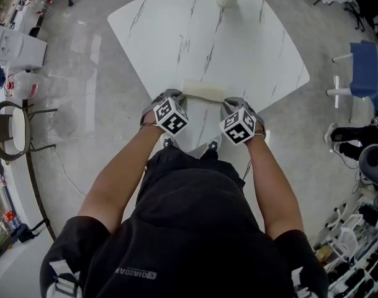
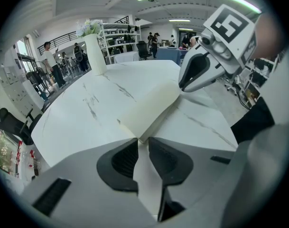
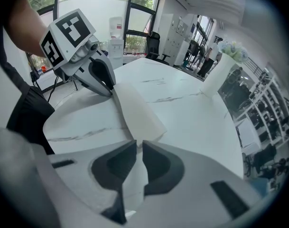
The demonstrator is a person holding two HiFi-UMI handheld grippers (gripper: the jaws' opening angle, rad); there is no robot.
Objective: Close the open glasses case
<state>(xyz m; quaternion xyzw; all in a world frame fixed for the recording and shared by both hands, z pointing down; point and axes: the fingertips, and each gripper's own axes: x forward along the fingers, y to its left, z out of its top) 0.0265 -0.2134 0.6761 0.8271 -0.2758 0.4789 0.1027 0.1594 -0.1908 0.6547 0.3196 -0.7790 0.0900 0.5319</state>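
The cream glasses case (image 1: 204, 90) is seen lying near the front edge of the white marbled table (image 1: 195, 36), stretched between the two tools. The left tool (image 2: 143, 144) is closed on a thin cream flap at the case's left end, and the flap is pinched between the dark pads. The right tool (image 3: 138, 148) is likewise clamped on the cream material at the right end. The tools are pointed toward each other along the case. Whether the flap is fully down cannot be told. A white vase (image 2: 96, 53) is set at the table's far side, well apart from the case.
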